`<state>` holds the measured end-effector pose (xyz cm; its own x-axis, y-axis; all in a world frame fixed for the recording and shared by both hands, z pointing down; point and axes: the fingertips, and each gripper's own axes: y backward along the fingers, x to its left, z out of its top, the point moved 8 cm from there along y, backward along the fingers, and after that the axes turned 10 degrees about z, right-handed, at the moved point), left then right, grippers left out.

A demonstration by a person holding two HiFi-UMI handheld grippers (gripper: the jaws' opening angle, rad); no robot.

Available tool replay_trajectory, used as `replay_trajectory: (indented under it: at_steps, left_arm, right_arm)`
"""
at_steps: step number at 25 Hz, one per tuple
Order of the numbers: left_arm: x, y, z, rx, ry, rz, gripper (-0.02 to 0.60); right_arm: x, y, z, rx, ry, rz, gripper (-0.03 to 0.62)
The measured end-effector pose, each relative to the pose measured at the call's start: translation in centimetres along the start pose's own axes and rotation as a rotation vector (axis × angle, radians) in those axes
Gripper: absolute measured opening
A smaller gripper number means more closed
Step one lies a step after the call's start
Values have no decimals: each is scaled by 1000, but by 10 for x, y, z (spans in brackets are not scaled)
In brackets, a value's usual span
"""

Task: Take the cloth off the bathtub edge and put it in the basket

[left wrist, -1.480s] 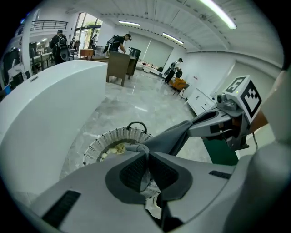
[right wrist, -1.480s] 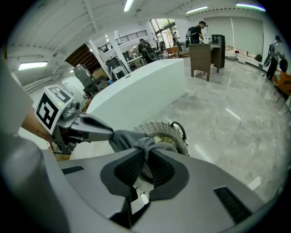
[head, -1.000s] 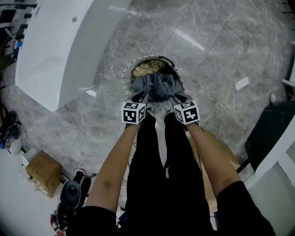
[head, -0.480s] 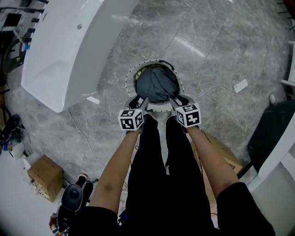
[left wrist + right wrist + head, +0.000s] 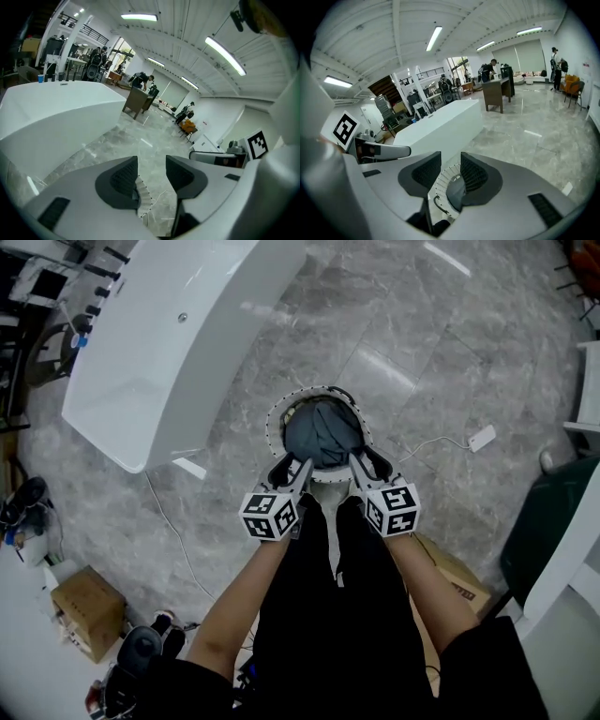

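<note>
Two pairs of tongs stand apart and empty, both just opened. Upper left sits the white bathtub (image 5: 159, 343) on a grey marble floor (image 5: 450, 352). Next come the left tongs (image 5: 292, 468). At centre, the grey cloth (image 5: 323, 432) lies in the basket (image 5: 272, 423). Then come the right tongs (image 5: 367, 463), eased in slightly. At lower right is a cardboard box (image 5: 464, 582), its print too small to read.
</note>
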<state>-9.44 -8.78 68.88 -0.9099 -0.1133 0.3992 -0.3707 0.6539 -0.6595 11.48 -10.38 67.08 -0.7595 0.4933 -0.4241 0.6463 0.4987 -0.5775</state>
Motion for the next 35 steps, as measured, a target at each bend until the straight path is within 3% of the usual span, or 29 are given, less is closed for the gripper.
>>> replay_trajectory:
  at_steps: [8,12,14,18,22,24,26,29,35]
  left_arm:
    - [-57,84,78,-234,-108,-60,196]
    - [-84,141,116,-357,-175,-112,195]
    - [-94,170,130,-407,-213,-146,195]
    - [-107,209,149,-445,-266,-222,195]
    - [-115,236,166,-531,-303,-240,181]
    - [-119,237,171,-552,-299,-235,129]
    - [-117,234,177,-547,-294,-194,26]
    - [-114,232,185,-542,-305,-142,15]
    - [-121,232,196,-546,-354,-183,15]
  right_arm:
    - [67,56,76,-177,87,45,143]
    - [110,106,121,-329,85,65,143]
    - [132,128,140,-386,148,83,143]
    - [169,158,166,-444,263,69,143]
    - [187,177,178,-463,321,56,138]
    - [189,186,180,-469,322,52,124]
    - [191,190,181,-482,317,70,74]
    - [198,193,184,-513,312,75,48]
    - [207,197,195,-558,332,7,31]
